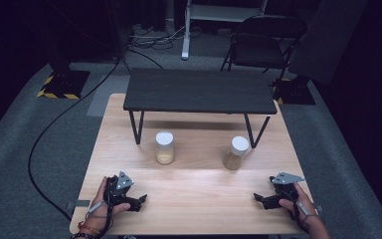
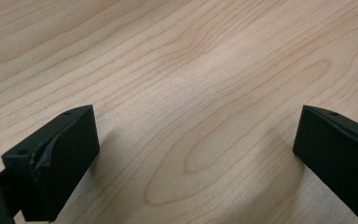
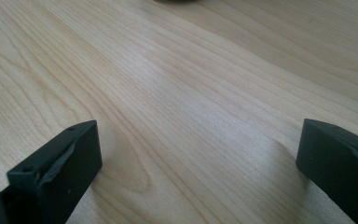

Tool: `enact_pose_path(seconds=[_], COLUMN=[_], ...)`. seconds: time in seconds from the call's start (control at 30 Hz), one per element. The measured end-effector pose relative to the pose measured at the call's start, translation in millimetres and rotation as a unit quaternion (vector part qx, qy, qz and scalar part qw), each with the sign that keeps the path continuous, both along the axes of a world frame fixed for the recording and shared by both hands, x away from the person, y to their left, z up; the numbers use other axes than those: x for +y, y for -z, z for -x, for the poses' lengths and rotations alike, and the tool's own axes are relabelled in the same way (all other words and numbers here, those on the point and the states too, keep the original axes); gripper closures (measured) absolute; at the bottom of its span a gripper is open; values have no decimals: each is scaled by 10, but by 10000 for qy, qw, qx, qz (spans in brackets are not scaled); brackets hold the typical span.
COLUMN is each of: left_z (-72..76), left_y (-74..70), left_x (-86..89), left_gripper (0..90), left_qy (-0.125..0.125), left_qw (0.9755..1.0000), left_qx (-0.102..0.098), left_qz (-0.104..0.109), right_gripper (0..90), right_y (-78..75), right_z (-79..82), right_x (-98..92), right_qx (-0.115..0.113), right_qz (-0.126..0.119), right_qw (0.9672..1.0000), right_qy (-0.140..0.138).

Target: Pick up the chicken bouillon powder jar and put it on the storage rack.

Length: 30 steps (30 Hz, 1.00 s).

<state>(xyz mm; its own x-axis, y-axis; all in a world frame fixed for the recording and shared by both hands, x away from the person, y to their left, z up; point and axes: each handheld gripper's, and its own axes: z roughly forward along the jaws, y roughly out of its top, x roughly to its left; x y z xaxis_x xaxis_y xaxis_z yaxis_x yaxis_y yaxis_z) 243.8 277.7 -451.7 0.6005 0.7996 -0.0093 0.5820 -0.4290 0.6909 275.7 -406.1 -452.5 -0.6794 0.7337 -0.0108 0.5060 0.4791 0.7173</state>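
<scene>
Two jars stand on the wooden table (image 1: 194, 199), both well beyond the fingertips of the grippers. The left jar (image 1: 164, 148), white-lidded and partly filled with a pale yellow granular content, sits upright, ahead of the left gripper (image 1: 140, 200) and off to its inner side. The right jar (image 1: 236, 153), also white-lidded with a tan filling, appears slightly tilted in the high view; it lies ahead of the right gripper (image 1: 258, 199) and likewise toward its inner side. Neither jar touches a finger. Behind both jars stands a low black shelf (image 1: 199, 91) on thin legs.

Left gripper: held in the person's left hand (image 1: 101, 205) near the table's close edge, fingers spread wide, with bare wood grain between them in the left gripper view (image 2: 196, 154). Right gripper: held in the right hand (image 1: 301, 204) near the opposite close corner, fingers equally spread, with bare wood between them in the right gripper view (image 3: 198, 158). The two grippers point inward, toward each other, and stand well apart. Each carries a grey three-cornered plate on top.
</scene>
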Motion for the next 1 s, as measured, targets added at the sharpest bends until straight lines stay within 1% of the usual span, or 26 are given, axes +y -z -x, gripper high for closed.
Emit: enact_pose_path(seconds=[0.33, 1.0], left_z=[32, 49], left_y=[-1, -1], left_x=[-7, 2], left_gripper=[5, 4], left_qy=[-76, -101], left_qw=[10000, 9999], left_qx=[-4, -6], left_qz=[-10, -10], right_gripper=[0, 0], right_y=[1, 1], right_z=[1, 4], right_x=[0, 2], right_qx=[-1, -1], right_qz=[-2, -3], right_qw=[10000, 10000], right_qy=[3, 12])
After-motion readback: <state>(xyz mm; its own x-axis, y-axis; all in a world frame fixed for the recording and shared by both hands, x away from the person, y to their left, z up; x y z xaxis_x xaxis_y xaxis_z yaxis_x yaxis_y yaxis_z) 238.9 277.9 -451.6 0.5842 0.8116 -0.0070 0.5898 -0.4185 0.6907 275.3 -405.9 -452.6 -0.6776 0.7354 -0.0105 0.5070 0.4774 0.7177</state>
